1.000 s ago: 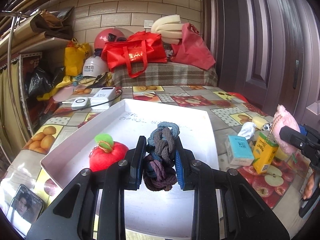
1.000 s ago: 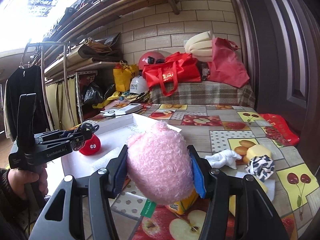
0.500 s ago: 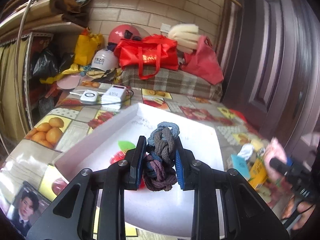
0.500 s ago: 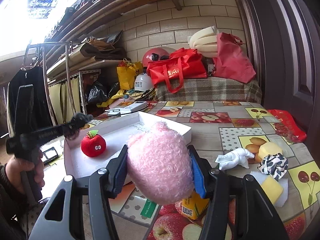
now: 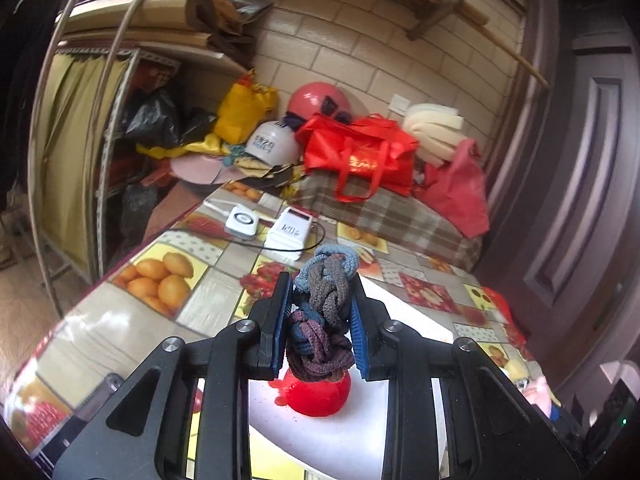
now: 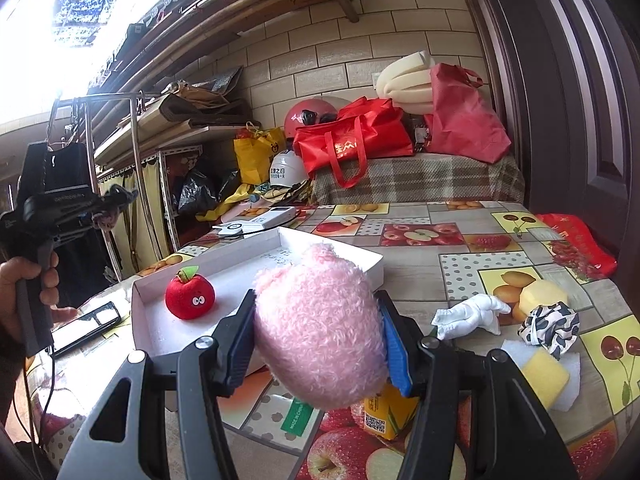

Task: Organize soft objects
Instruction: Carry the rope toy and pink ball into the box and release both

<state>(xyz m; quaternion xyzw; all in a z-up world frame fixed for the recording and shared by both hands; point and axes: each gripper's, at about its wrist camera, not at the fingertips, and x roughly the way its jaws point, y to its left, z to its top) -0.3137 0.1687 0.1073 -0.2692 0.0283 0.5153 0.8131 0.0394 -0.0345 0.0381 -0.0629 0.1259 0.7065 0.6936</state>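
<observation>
Left gripper clamped on knotted hair ties; right gripper — clamped on pink plush

Black tongs — blue pads, silver screws — both alike

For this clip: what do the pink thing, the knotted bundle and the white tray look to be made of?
Pink plush: long-pile synthetic fur, fuzzy strands, matte. Knotted bundle: terry-like stretchy fabric loops, probably hair ties, nubby surface in grey, blue and purple. White tray: likely cardboard or foam board, with thin, flat, matte walls.
</observation>
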